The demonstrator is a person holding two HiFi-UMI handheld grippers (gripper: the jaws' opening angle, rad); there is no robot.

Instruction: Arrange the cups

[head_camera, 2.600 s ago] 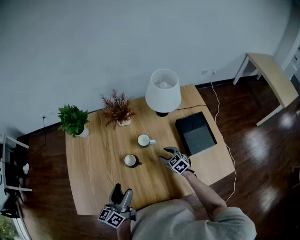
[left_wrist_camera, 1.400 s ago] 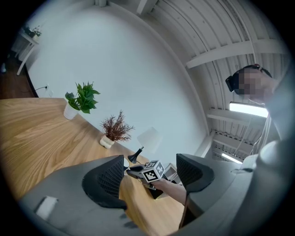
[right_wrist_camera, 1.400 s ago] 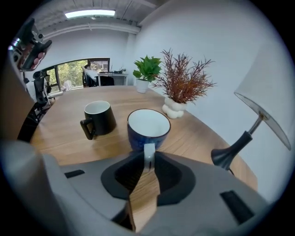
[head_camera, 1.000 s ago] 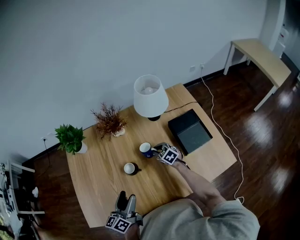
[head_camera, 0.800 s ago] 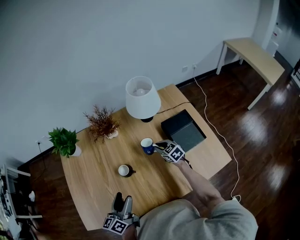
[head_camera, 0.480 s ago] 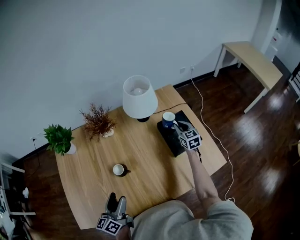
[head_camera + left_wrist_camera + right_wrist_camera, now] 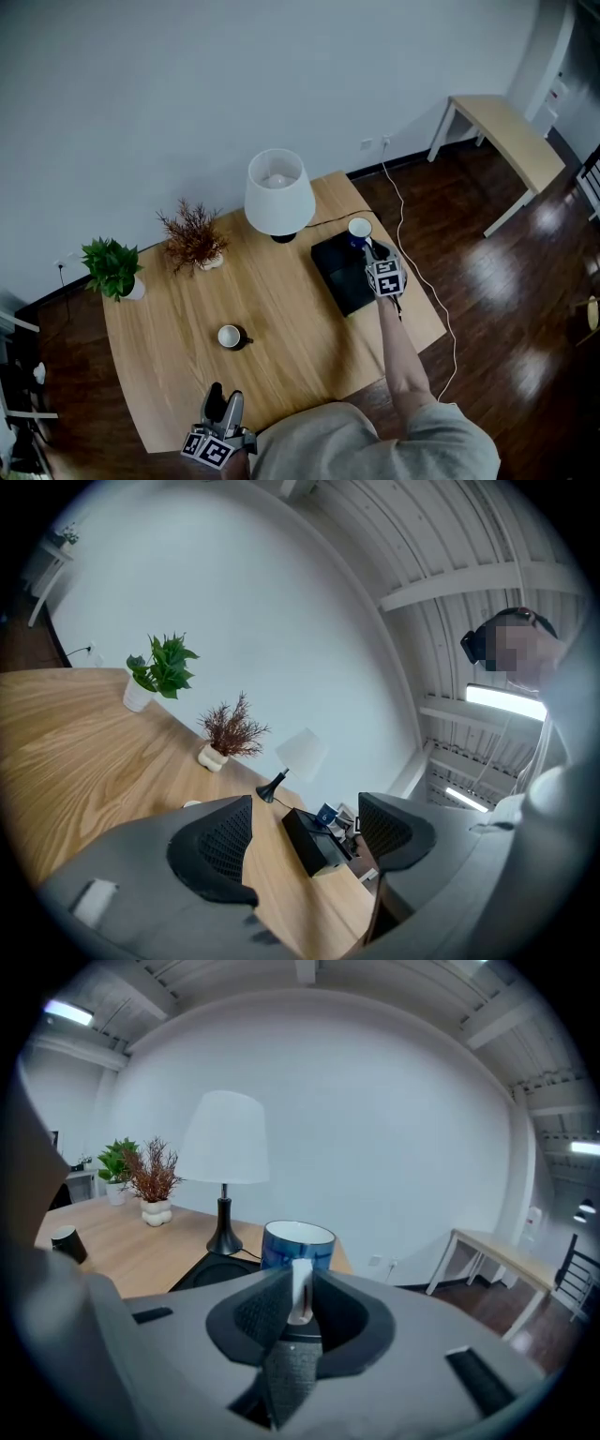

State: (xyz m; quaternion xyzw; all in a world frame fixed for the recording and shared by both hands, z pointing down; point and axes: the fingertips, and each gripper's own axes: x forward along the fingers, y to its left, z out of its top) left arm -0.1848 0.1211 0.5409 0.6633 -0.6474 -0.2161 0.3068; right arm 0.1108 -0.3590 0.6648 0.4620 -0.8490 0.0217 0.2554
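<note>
Holding blue ceramic mug with white inside (image 7: 360, 228) by white handle (image 7: 301, 1290): right gripper (image 7: 373, 251), jaws clamped on handle. Mug hangs over far corner of black square box (image 7: 339, 274) on wooden table (image 7: 281, 319); contact with box we cannot confirm. Idle at near table edge: left gripper (image 7: 223, 405), jaws apart, nothing between. Mid-table, well apart: small dark cup (image 7: 230, 336). We judge step in hand: placing blue mug. Next move calls for level lowering onto box, then release.

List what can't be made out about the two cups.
Blue cup base: right gripper view, hidden behind the right tool; whether it touches the black box is unclear.
Dark cup contents: head view, too small.
Blue cup's print: left gripper view, too small.
</note>
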